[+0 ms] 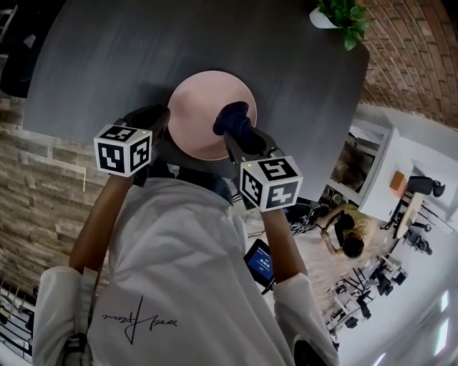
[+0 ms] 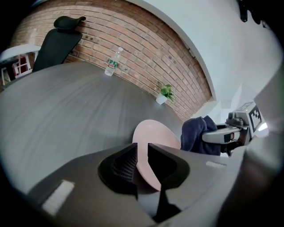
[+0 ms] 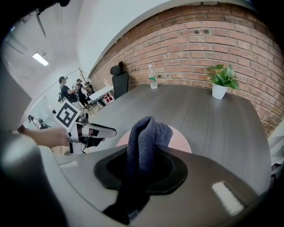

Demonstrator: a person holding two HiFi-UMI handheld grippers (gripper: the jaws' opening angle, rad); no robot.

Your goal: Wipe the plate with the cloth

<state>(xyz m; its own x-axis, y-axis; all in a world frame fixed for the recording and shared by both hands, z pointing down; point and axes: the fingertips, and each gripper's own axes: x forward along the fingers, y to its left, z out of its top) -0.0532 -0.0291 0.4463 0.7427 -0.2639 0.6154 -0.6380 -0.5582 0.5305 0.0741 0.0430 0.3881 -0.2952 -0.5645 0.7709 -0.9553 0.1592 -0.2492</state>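
A pale pink plate (image 1: 204, 118) lies on the dark grey table (image 1: 107, 57) near its front edge. My left gripper (image 1: 166, 121) is at the plate's left rim. In the left gripper view the plate (image 2: 156, 133) runs edge-on into the gap of the left gripper (image 2: 140, 155), whose jaws stand apart around the rim, open. My right gripper (image 1: 240, 139) is shut on a dark blue cloth (image 1: 232, 121), bunched over the plate's right side. In the right gripper view the cloth (image 3: 144, 137) stands up between the jaws and hides most of the plate (image 3: 183, 141).
A potted plant (image 1: 343, 14) stands at the table's far right corner, and a water bottle (image 2: 112, 63) at the far edge by the brick wall. A black office chair (image 2: 57, 40) is beyond the table. A person (image 1: 351, 229) sits on the floor to the right.
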